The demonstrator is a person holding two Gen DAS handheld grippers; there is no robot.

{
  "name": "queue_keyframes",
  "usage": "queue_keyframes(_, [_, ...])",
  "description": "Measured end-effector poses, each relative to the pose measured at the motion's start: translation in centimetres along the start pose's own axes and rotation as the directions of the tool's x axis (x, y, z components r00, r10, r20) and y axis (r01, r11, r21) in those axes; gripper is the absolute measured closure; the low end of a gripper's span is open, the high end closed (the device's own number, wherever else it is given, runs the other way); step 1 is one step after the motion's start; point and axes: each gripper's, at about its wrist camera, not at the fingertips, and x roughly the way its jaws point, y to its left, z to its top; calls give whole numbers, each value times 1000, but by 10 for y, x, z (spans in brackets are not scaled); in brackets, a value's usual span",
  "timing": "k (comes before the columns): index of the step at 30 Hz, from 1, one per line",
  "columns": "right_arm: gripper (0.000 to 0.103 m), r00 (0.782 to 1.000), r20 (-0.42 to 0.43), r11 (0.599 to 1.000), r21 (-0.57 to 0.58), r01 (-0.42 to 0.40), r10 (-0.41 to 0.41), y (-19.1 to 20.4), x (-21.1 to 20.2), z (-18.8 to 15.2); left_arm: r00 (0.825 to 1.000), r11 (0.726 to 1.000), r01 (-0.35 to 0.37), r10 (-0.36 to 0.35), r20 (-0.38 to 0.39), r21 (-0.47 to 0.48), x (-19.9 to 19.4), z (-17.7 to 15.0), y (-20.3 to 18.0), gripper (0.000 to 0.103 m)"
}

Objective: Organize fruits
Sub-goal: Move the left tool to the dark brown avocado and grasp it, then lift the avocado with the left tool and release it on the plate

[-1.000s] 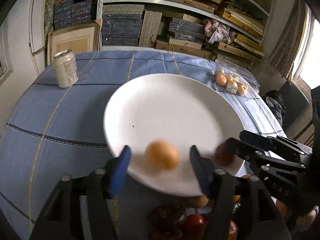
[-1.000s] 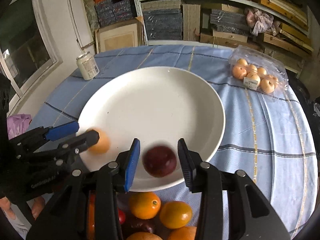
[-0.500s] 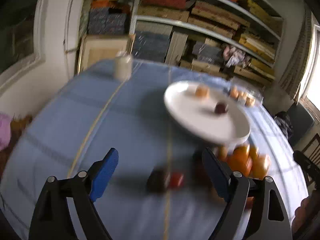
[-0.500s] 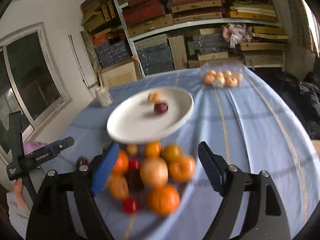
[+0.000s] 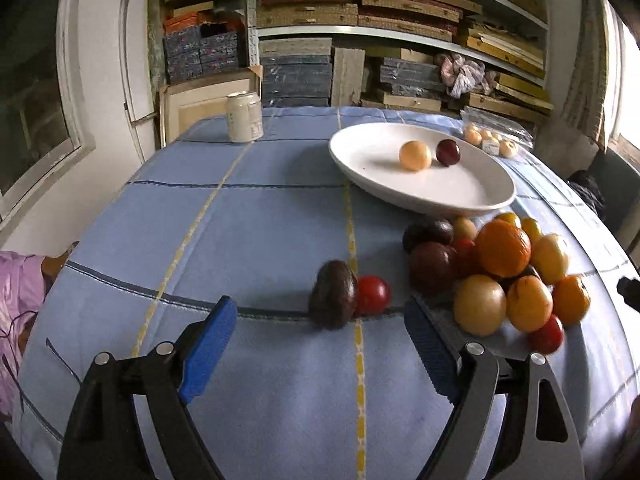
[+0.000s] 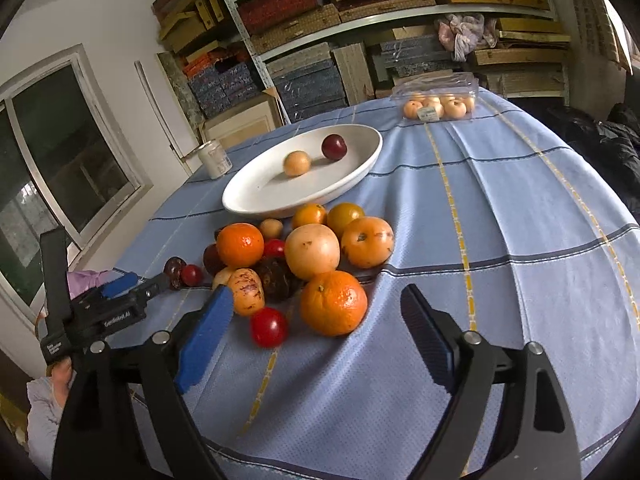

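Two fruits lie in the white plate (image 6: 256, 200) at the worktop's (image 6: 500, 220) middle: one pale peach-coloured fruit (image 6: 297, 163) and one dark red plum (image 6: 333, 146). Near it, a heap of loose fruit (image 6: 312, 252) sits on the cloth. One can (image 5: 244, 117) stands far left. Both claws, left (image 5: 320, 354) and right (image 6: 316, 338), point down over the cloth, having just opened, nothing between their blue pads.

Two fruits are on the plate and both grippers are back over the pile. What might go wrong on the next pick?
1. The loose fruit pile is tightly packed, so pulling one piece may send neighbours rolling.
2. The pale fruit and dark plum lie loose in the white plate; bumping it could roll them.
3. The left gripper and right gripper work close together and may collide.
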Motion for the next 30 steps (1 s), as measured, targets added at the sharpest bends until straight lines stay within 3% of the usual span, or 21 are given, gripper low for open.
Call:
queue_keyframes(7, [20, 1000, -11, 1000, -17, 0, 0, 1, 3, -1, 999, 999, 23, -25, -45, -41, 18, 5, 11, 24])
queue_keyframes(11, [19, 1000, -17, 1000, -16, -3, 3, 1, 4, -1, 996, 999, 42, -44, -82, -34, 29, 9, 12, 41])
queue_keyframes(15, [18, 1000, -22, 1000, -15, -4, 4, 0, 6, 0, 995, 997, 50, -54, -82, -53, 32, 11, 16, 46])
queue_keyframes(21, [18, 1000, -29, 1000, -17, 1, -1, 2, 7, -3, 992, 995, 92, -95, -79, -40, 33, 11, 12, 64])
queue_keyframes(30, [18, 999, -34, 1000, -15, 0, 0, 1, 9, -2, 988, 987, 77, -95, -122, -142, 40, 8, 36, 66])
